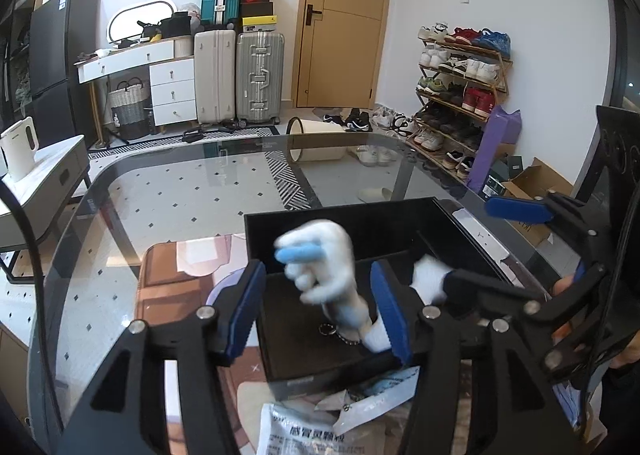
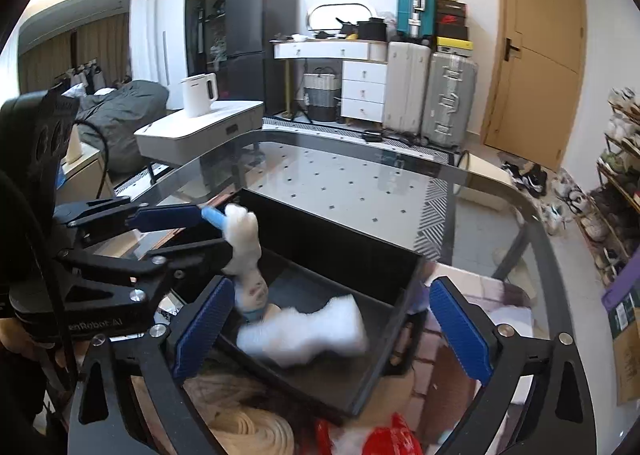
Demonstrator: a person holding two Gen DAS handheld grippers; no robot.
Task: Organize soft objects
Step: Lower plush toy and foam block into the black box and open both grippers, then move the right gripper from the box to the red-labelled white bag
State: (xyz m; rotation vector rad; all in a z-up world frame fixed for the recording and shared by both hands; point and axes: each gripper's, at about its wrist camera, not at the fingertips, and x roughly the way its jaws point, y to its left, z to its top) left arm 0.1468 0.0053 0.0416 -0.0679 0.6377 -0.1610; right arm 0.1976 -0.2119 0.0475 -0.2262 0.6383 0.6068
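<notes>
Blue rubber pads sit closest to each camera, on the black fingers of the two grippers. Both grippers hang over a black open plastic box (image 2: 400, 279) that stands on a glass table (image 2: 360, 175).

In the left wrist view, the left gripper (image 1: 318, 311) has its fingers partly apart. A white fluffy soft toy with a blue piece on top (image 1: 324, 255) is between them, blurry, over the inside of the box. The pads do not look like they press on it, so I think the toy is let go and dropping in. A small metal ring with a chain (image 1: 334, 331) lies in the box under it.

In the right wrist view, the right gripper (image 2: 332, 327) has its fingers very wide and holds nothing. Between them a second white fluffy soft thing (image 2: 308, 331) lies blurry inside the box.

So two soft things seem to be in the box or almost in. More is left to do: a red shiny thing (image 2: 380, 439) and some pale long hair-like stuff (image 2: 248, 427) are outside the box, near the right gripper. A white printed packet (image 1: 304, 431) lies outside too.
</notes>
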